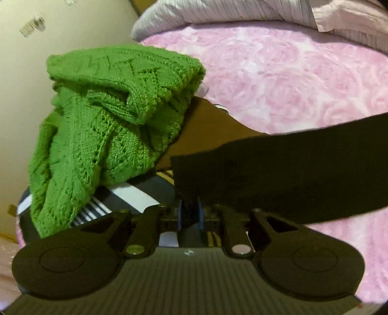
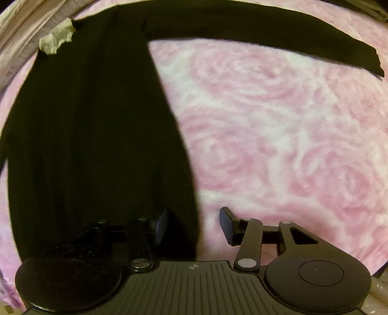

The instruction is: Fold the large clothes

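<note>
A black long-sleeved garment (image 2: 92,135) lies spread on the pink rose-patterned bedspread (image 2: 278,135), with one sleeve (image 2: 266,34) stretched out to the right along the top. A pale label (image 2: 57,38) shows at its neck. My right gripper (image 2: 194,226) is open at the garment's lower hem; the hem's right edge lies between the fingers (image 2: 226,225) without being pinched. In the left wrist view my left gripper (image 1: 189,215) is shut on the cuff end of a black sleeve (image 1: 291,169), which runs off to the right above the bedspread.
A folded green knitted sweater (image 1: 109,126) tops a pile with a brown piece (image 1: 208,126) and a striped garment (image 1: 135,196) at the bed's left edge, beside a cream wall (image 1: 21,109). Striped grey bedding (image 1: 242,12) lies bunched at the far end.
</note>
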{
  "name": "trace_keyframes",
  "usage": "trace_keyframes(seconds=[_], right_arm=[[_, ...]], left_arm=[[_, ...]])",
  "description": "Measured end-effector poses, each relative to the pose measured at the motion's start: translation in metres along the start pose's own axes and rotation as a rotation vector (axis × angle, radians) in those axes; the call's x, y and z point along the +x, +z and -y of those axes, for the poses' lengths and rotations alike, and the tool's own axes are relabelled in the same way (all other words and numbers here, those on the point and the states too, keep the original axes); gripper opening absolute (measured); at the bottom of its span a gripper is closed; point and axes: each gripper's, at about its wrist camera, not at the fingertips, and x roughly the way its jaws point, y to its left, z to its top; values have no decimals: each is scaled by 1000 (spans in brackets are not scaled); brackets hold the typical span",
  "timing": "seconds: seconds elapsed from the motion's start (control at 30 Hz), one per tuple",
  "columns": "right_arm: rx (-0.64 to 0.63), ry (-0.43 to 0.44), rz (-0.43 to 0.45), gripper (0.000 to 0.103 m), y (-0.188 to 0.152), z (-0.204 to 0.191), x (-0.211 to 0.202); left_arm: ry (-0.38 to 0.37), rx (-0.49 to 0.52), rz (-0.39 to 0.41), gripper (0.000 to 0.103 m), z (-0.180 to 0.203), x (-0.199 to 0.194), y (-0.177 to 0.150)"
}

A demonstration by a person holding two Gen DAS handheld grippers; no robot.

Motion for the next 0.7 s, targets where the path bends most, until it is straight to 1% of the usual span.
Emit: trace_keyframes(seconds=[0.03,0.07,0.1,0.17,0.2,0.27,0.3,0.33,0.4,0.5,0.53,0.57,0.6,0.63,0.67,0.7], right_arm=[[13,5,24,45,1,9,-8],[39,3,61,47,4,22,-18],[81,0,103,47,7,39,-28],[191,-16,188,48,15,82,-43],[261,-25,239,48,18,108,-53],[402,-15,355,48,24,160,-64],[464,2,403,48,27,181,-67],[535,32,455,48,30,204,-68],[668,129,545,48,39,243,-63],[776,236,603,48,62,278,-44],[798,258,591,42,71,286,-36],[797,259,567,24,84,291,-29],[764,222,544,2,94,292,-26],[704,188,525,2,105,292,-26],[619,136,538,1,114,291,-31],[564,83,555,2,122,290,-35]], left_arm=[[13,-29,-17,21,2,-3,1],[13,-71,-41,33,1,-7,3],[13,-115,-63,42,-3,-12,5],[20,-203,-72,43,-7,-29,6],[20,-221,-71,43,-6,-39,4],[43,-213,-70,45,4,-61,-4],[38,-214,-72,46,9,-72,-10],[17,-230,-78,46,18,-83,-17],[-48,-273,-101,47,41,-109,-34],[-186,-308,-131,47,89,-144,-64],[-232,-311,-144,47,106,-155,-75],[-274,-315,-152,47,124,-167,-86],[-304,-315,-155,46,139,-178,-95],[-332,-312,-153,46,152,-189,-104],[-358,-309,-149,46,163,-200,-113],[-373,-305,-145,46,170,-209,-120]])
